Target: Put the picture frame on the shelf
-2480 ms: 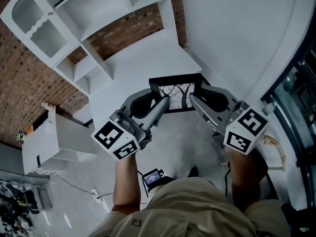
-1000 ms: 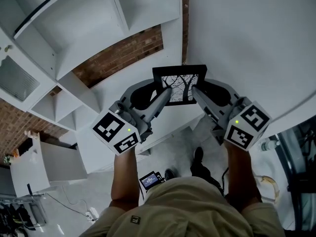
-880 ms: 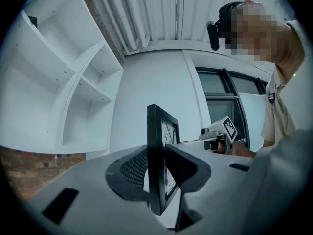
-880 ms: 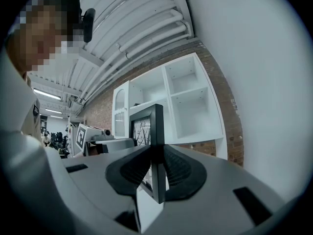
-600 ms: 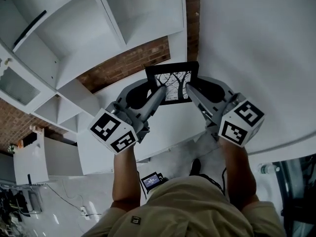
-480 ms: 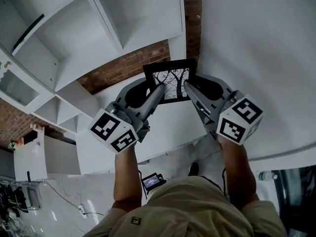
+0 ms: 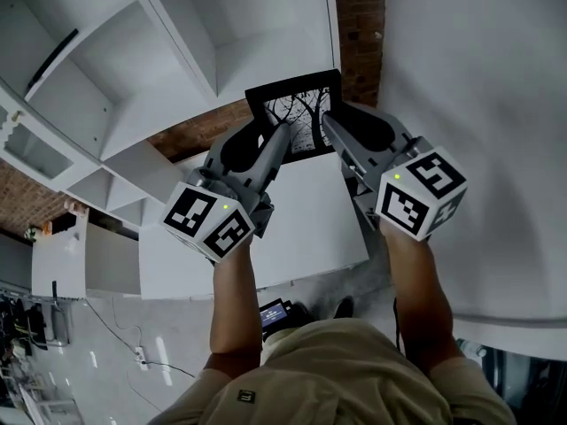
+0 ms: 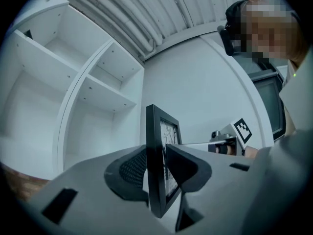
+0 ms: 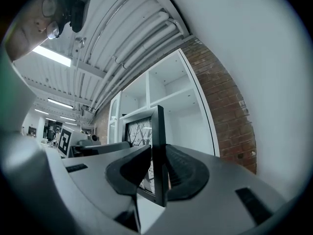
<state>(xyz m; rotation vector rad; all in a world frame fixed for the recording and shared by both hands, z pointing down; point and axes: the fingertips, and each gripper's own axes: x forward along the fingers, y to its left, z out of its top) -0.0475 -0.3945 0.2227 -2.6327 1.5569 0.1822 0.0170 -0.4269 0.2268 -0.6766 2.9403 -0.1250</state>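
Note:
A black picture frame (image 7: 297, 112) with a tree print hangs upright in the air between both grippers, in front of the white shelf unit (image 7: 177, 51). My left gripper (image 7: 268, 138) has the frame's left edge (image 8: 155, 131) between its pads; its jaws are opening, and the pads still touch the frame. At the right edge (image 9: 157, 131), my right gripper (image 7: 339, 124) is shut on the frame. The open shelf compartments (image 9: 171, 106) lie just beyond the frame.
A brick wall (image 7: 359, 25) shows to the right of the shelf unit and behind it. Below the grippers is a low white surface (image 7: 301, 228). A white cabinet (image 7: 62, 264) stands at the lower left. Cables lie on the floor (image 7: 133, 352).
Both grippers have carried the frame upward and farther toward the shelf compartments. The frame stays held at both side edges.

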